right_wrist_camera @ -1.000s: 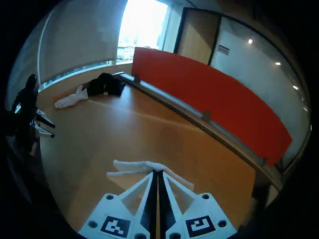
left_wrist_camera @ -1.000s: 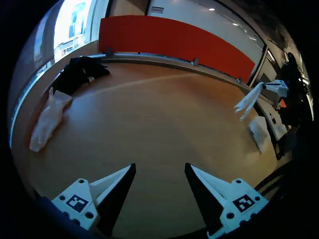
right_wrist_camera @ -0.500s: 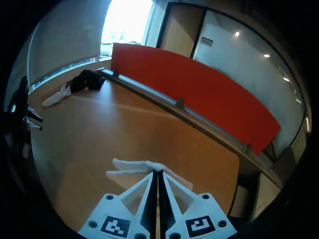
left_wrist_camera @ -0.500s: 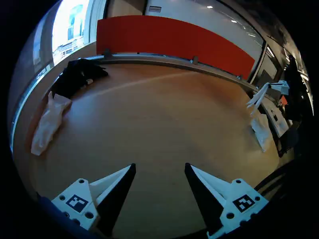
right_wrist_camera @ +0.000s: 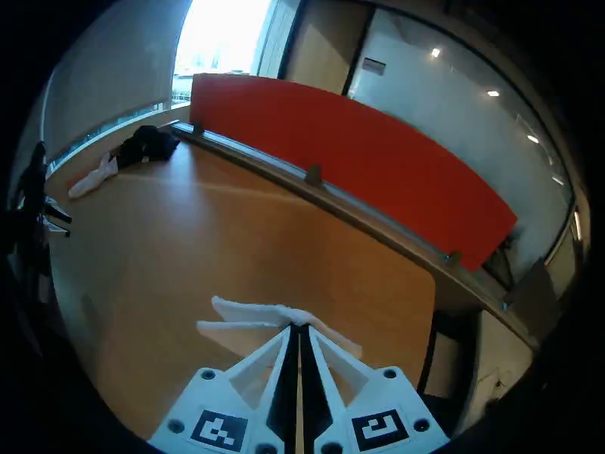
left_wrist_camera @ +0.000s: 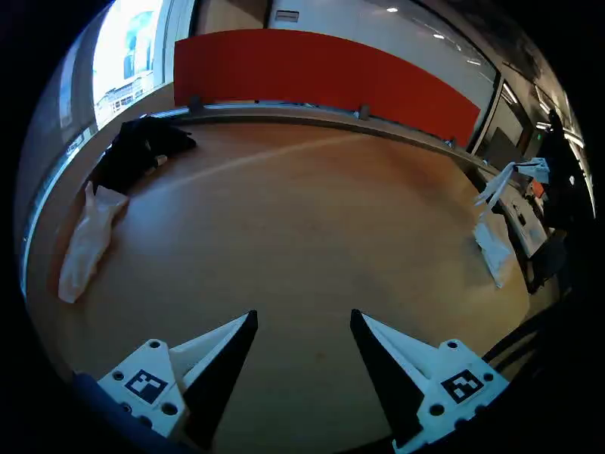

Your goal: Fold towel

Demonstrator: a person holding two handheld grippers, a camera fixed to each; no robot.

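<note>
Right gripper (right_wrist_camera: 299, 328) clenches the white towel (right_wrist_camera: 249, 312) above the wooden table (right_wrist_camera: 189, 227); left gripper (left_wrist_camera: 302, 314) hangs spread wide, grasping nothing.

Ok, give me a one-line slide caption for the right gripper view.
Right hand-held gripper shut on a white towel over the wooden table, red partition behind.

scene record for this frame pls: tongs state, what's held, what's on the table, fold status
left tongs: open, holding nothing, above the wooden table
right tongs: shut on the white towel, pinched at the tips
held towel: bunched and lifted, its shadow on the table below
other cloth: second white towel and black garment, lying apart from the tongs along the window-side edge of the table
backdrop: red divider along the table's far edge
fold status: not yet folded
</note>
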